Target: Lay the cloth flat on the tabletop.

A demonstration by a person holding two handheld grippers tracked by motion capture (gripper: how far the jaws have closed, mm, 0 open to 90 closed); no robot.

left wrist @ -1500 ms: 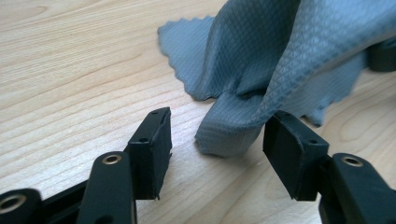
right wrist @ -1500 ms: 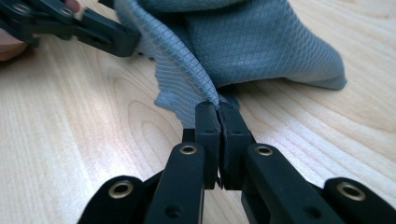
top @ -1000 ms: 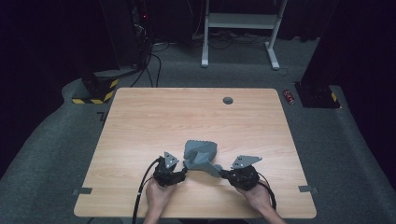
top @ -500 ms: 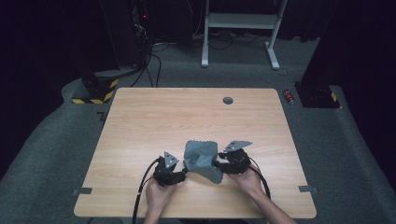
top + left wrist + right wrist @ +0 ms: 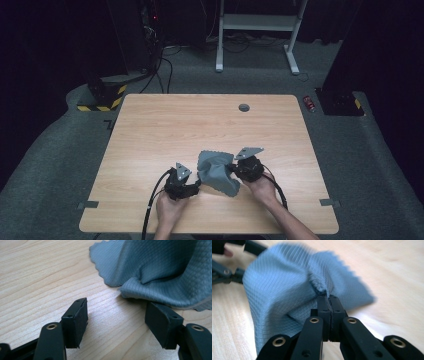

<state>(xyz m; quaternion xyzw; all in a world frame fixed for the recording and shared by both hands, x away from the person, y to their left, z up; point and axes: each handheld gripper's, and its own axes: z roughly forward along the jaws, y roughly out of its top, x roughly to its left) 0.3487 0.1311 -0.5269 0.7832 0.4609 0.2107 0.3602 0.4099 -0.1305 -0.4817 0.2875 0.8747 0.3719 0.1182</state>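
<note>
Grey cloth [image 5: 217,171] sits crumpled on the near-centre part of the desk [image 5: 150,135], betw. the two grippers. Right gripper [image 5: 328,298], just right of it, has its jaws pinched tight on a bunched fold, w/ cloth draping down to the desk. Left gripper [image 5: 116,323], just left of the cloth, low over the desk, jaws wide apart w/ nothing betw. them; cloth edge lies just beyond its tips.
</note>
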